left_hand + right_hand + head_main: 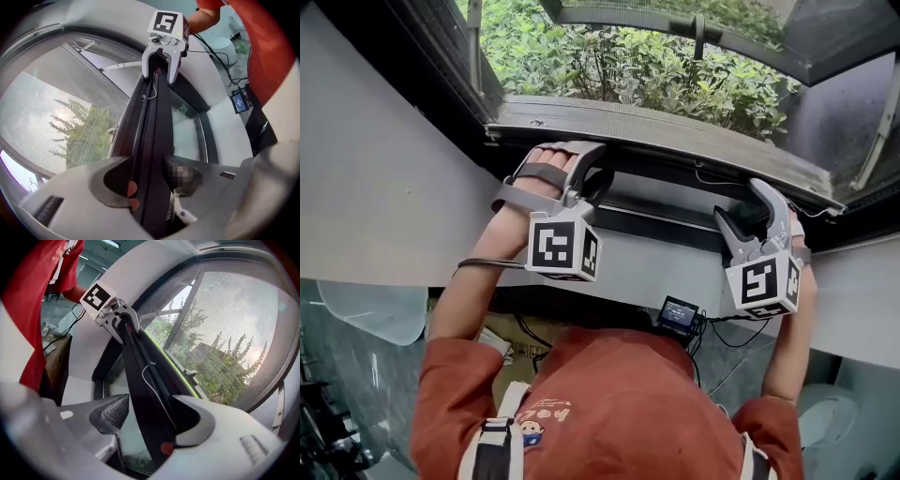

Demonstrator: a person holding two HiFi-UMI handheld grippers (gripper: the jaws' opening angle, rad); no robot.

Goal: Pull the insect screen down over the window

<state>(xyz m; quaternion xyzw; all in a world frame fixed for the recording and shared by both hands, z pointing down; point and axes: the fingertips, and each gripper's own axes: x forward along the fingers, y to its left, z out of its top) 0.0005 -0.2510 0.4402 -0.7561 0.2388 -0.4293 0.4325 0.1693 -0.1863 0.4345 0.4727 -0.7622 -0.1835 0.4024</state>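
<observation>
Nearest, an orange shirt (628,403) is seen, with both arms raised over the pale sill (661,267). The screen's dark bar (152,140) is found along the sill's far edge. It is straddled by both grippers, which are set well apart. The left gripper (149,185) is placed toward the bar's left end and the right gripper (154,416) toward its right end.

The left gripper's jaws are spread wide. The bar passes between them, close to both pads, and no squeeze on it can be made out. The right gripper's jaws are likewise parted. There the bar is laid against one jaw, while a narrow gap is seen between it and the ribbed pad (115,413) of the other. A thin white cord (152,383) is draped along the bar.

Beyond the bar, the mesh (234,319) is stretched across the window frame (422,47), and shrubs (609,56) are seen outside.
</observation>
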